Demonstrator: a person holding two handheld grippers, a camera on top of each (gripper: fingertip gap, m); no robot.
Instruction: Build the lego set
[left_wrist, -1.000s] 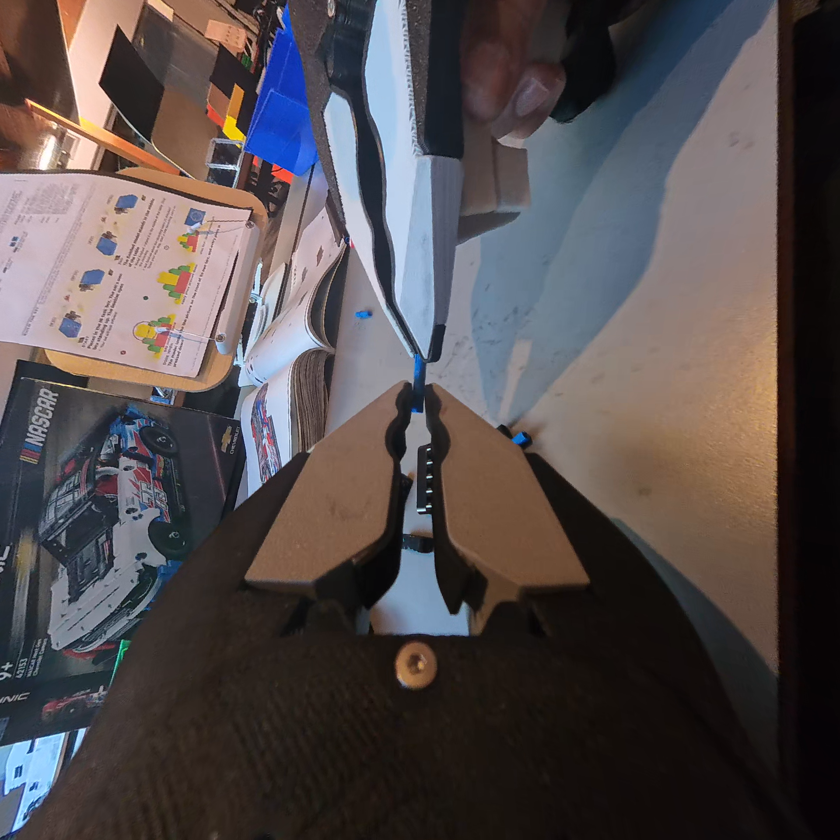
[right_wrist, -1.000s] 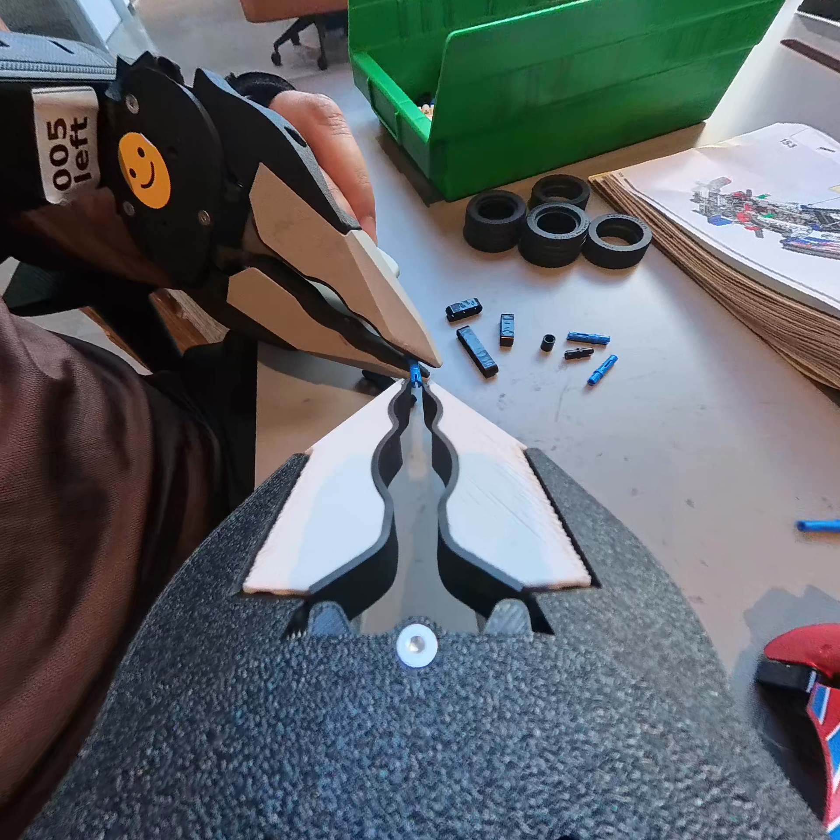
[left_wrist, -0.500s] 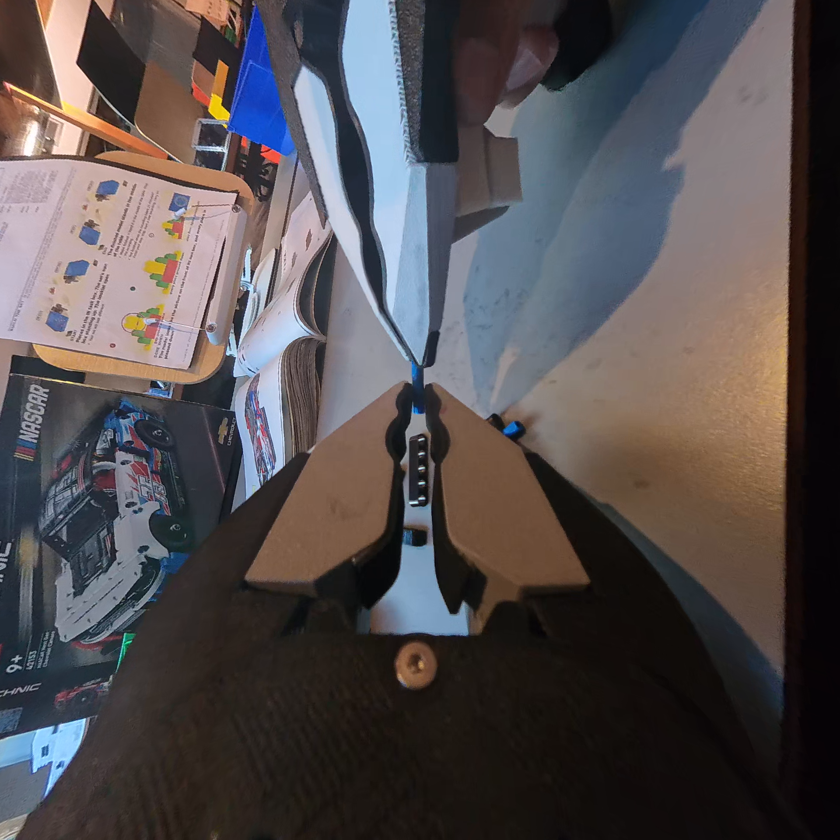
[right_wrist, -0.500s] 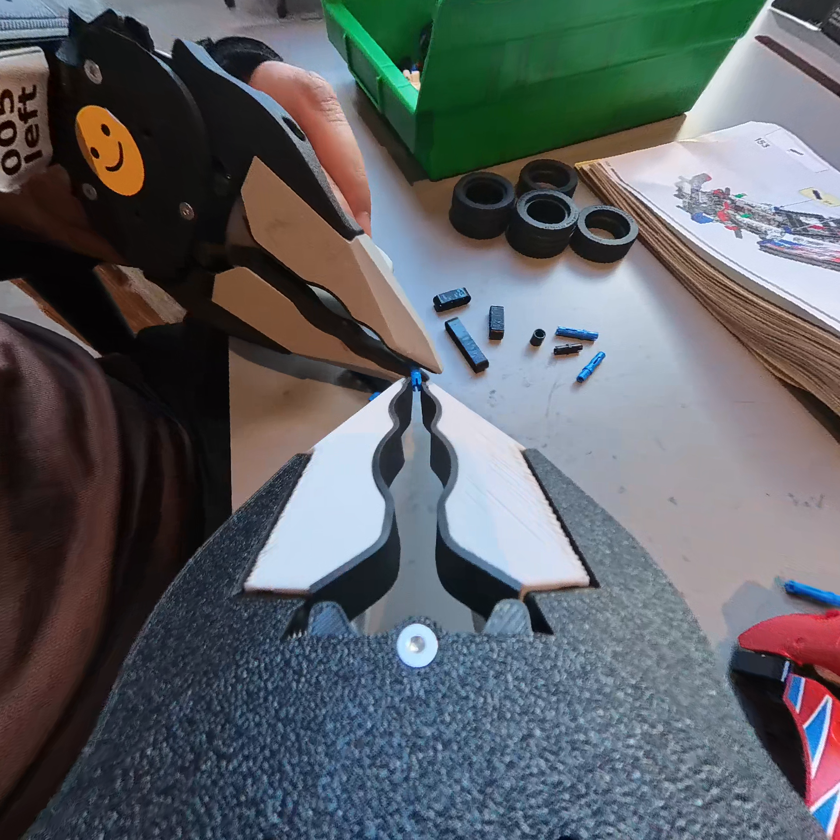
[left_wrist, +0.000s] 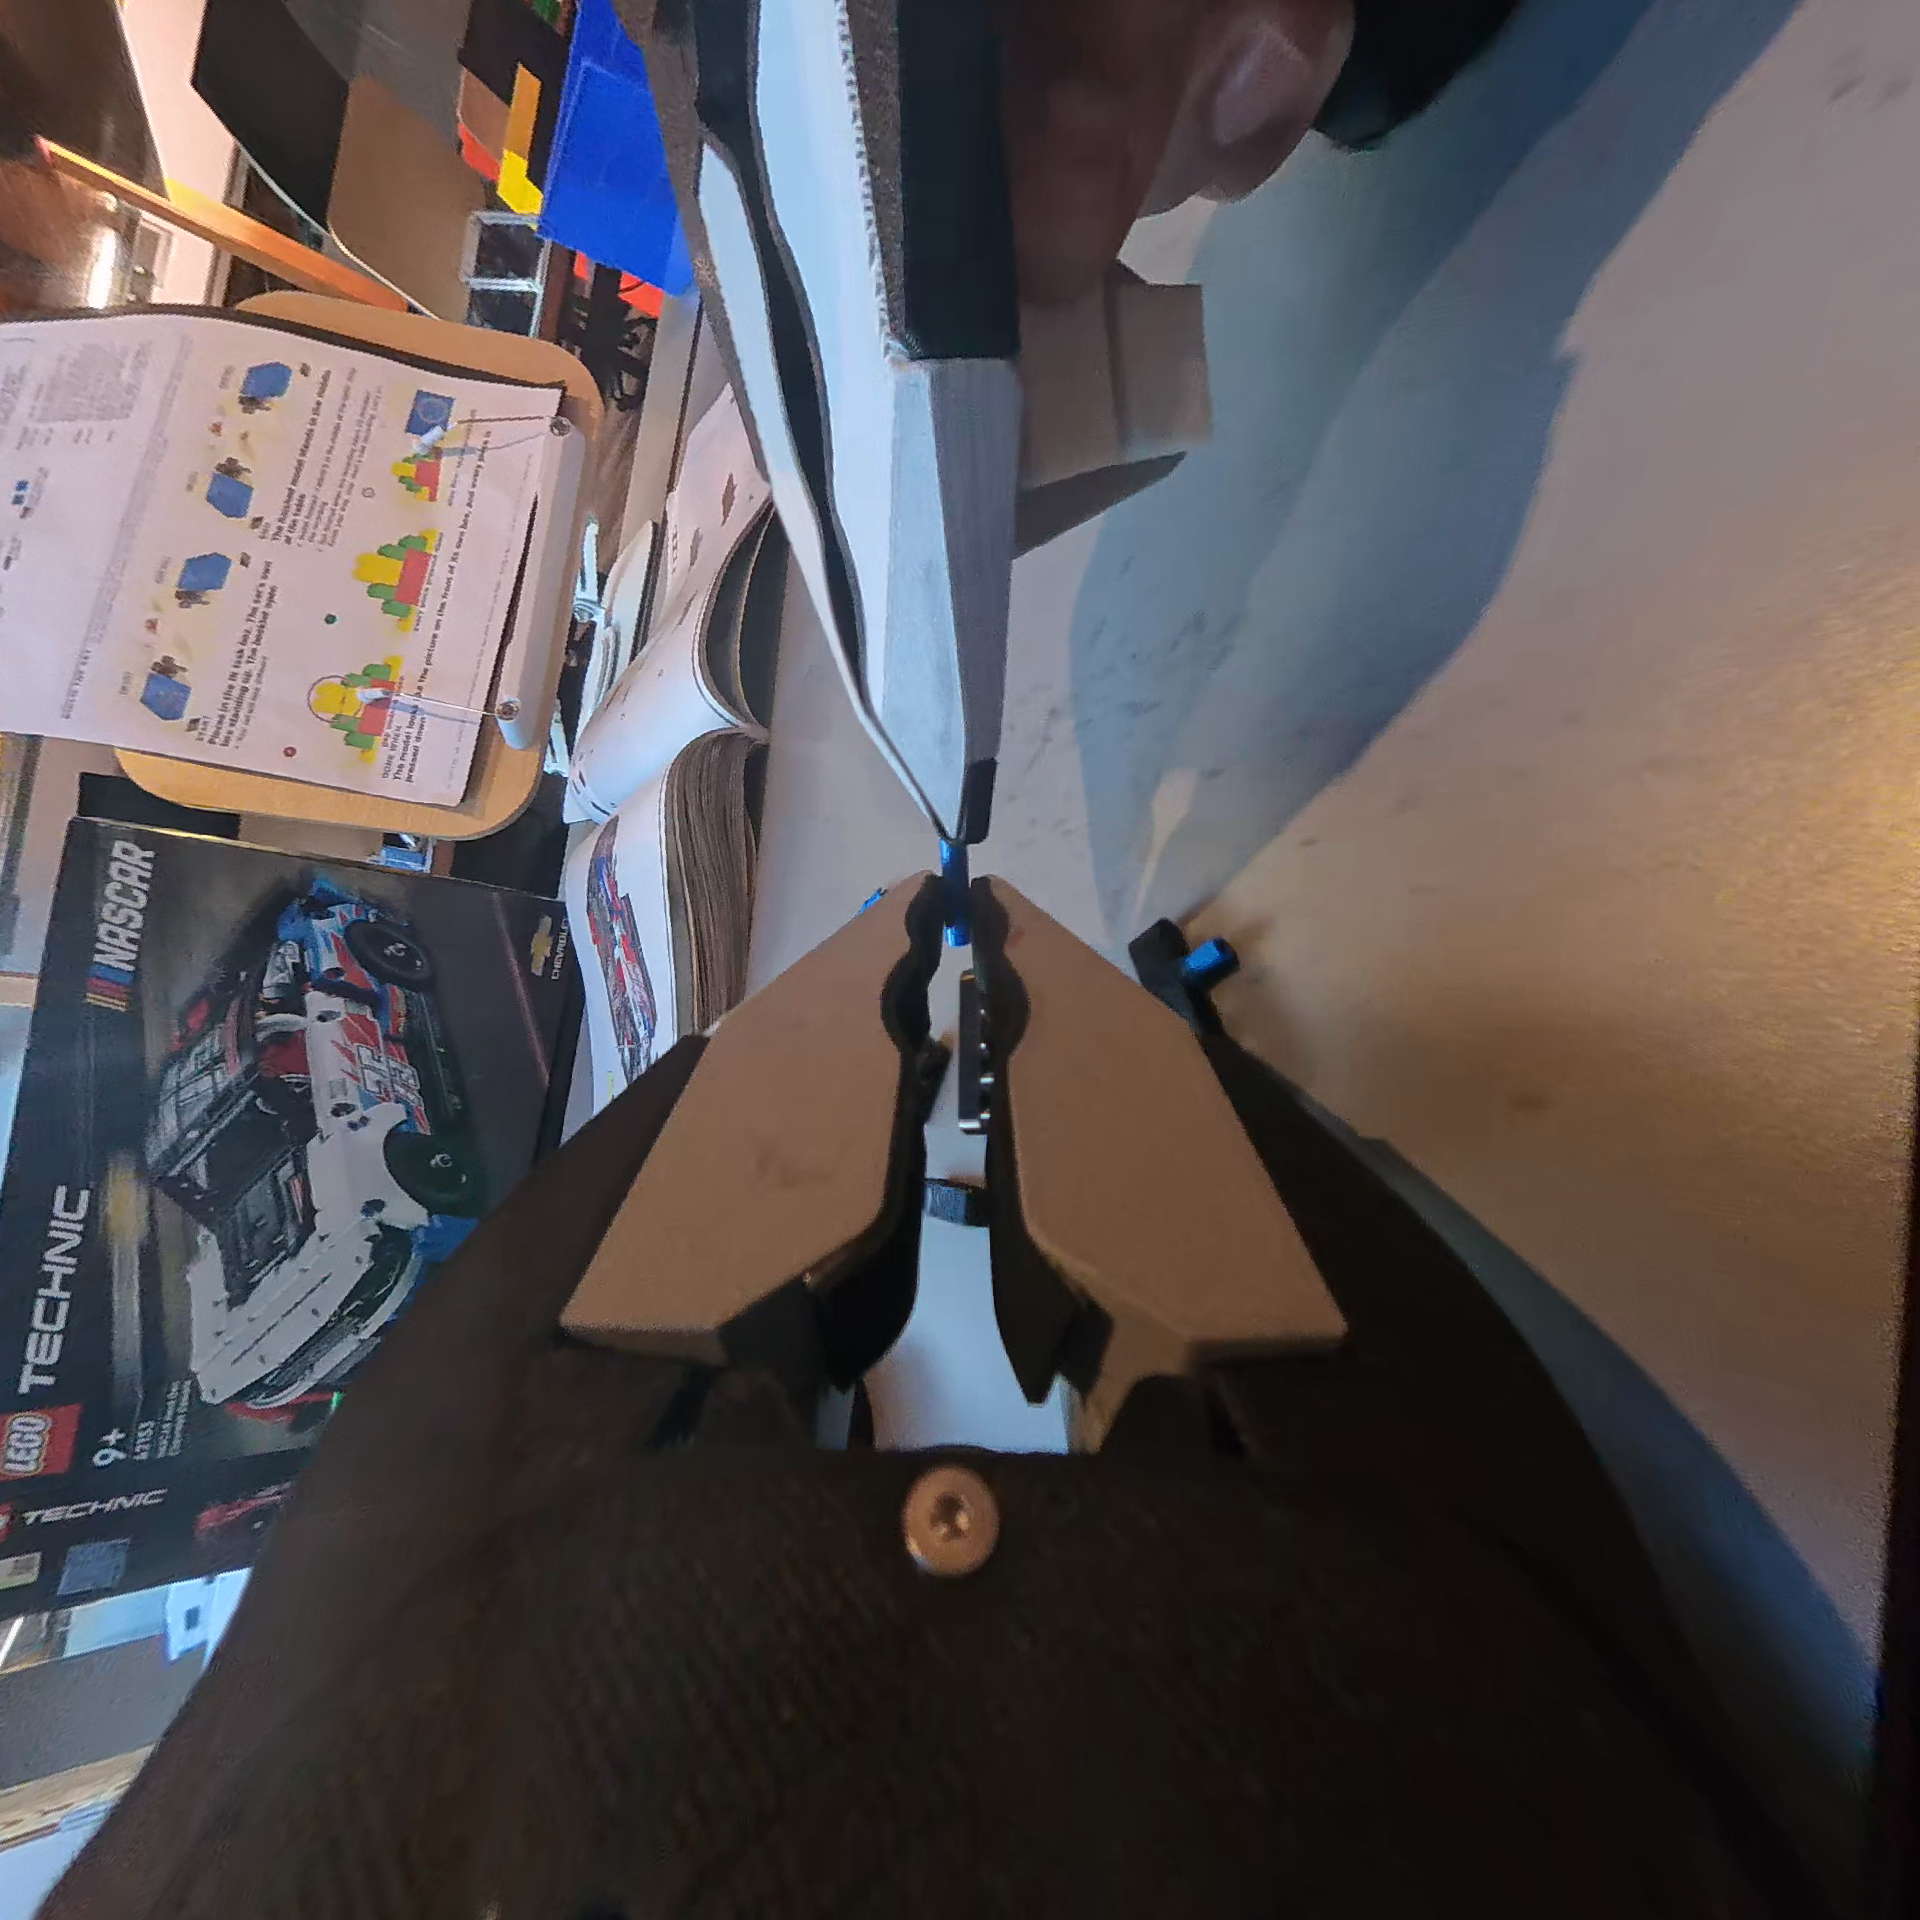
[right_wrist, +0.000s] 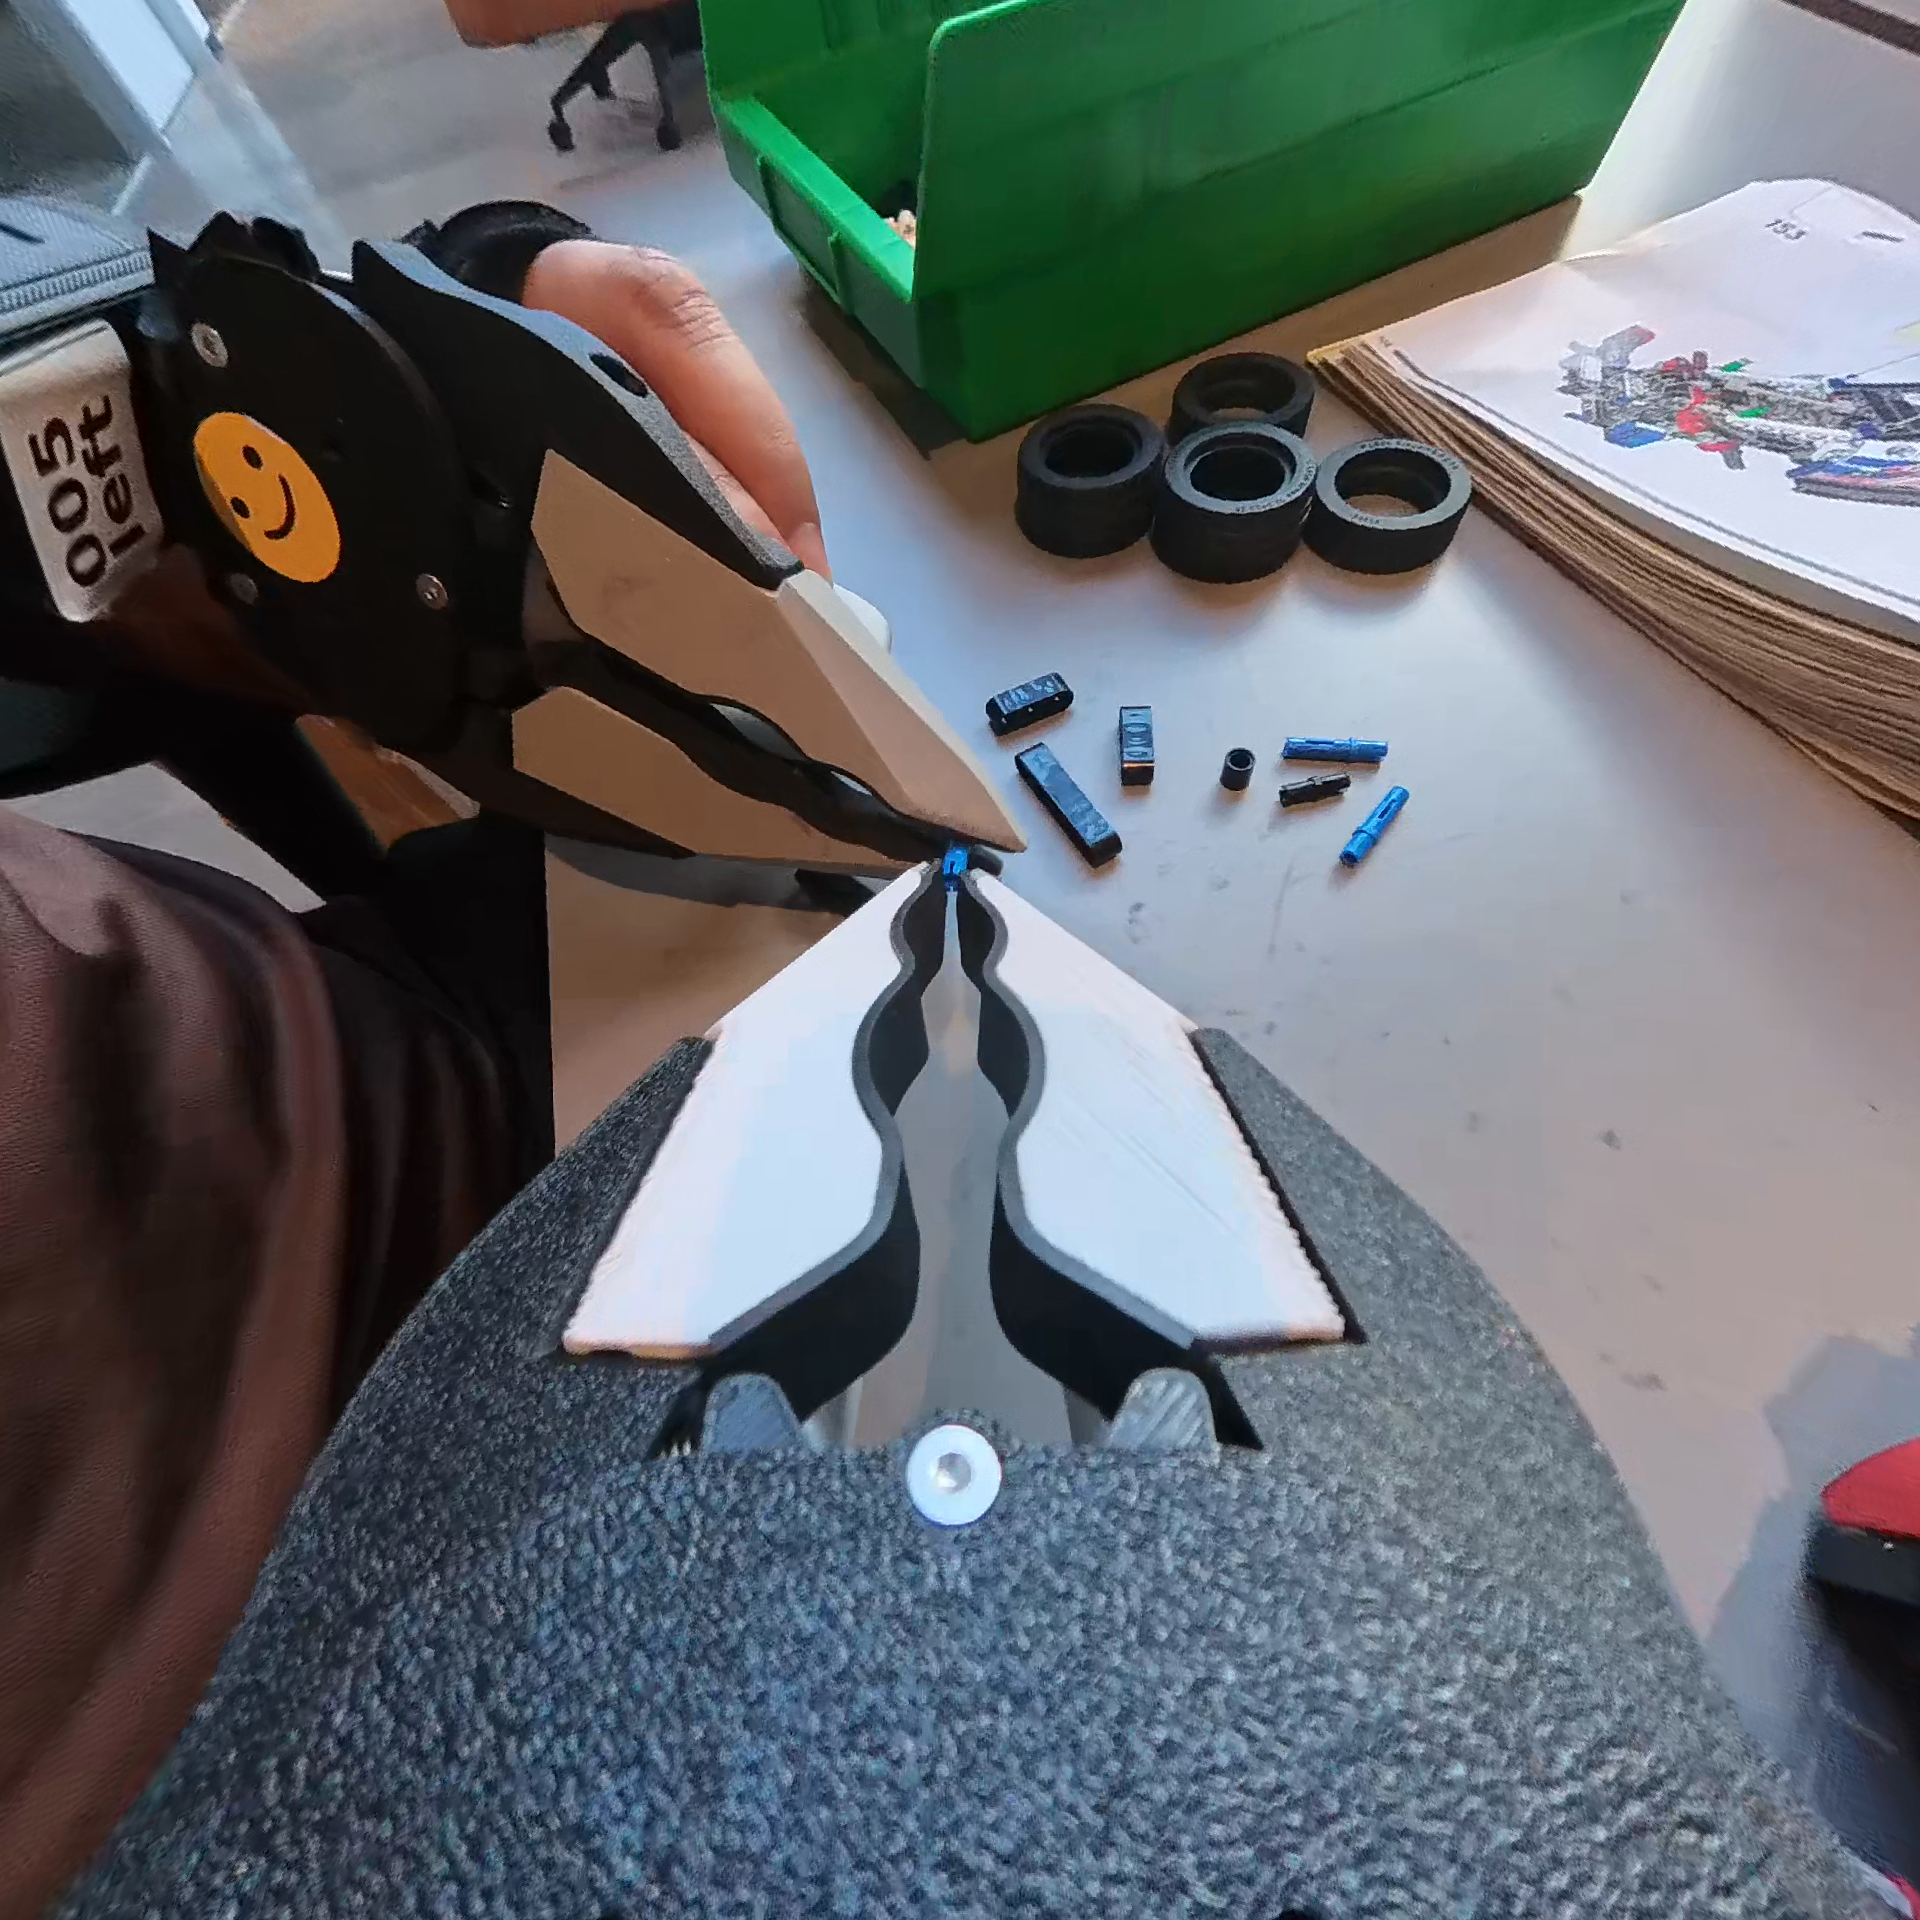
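A small blue pin sits between the tips of both grippers, which meet tip to tip above the grey table. My right gripper is shut on its near end. My left gripper is shut on the pin from the other side. In the right wrist view the left gripper comes in from the left, held by a hand. In the left wrist view the right gripper comes down from the top. A black beam shows through the gap between the left fingers.
A green bin, several black tyres and an open instruction booklet lie beyond. Loose black beams and blue pins lie just right of the tips. A red car part lies at right. The set box and a clipboard stand farther off. My left and right fingertips are right by each other.
Both grippers stay tip to tip on the blue pin. The left gripper has shifted and tilted slightly; nothing was let go.
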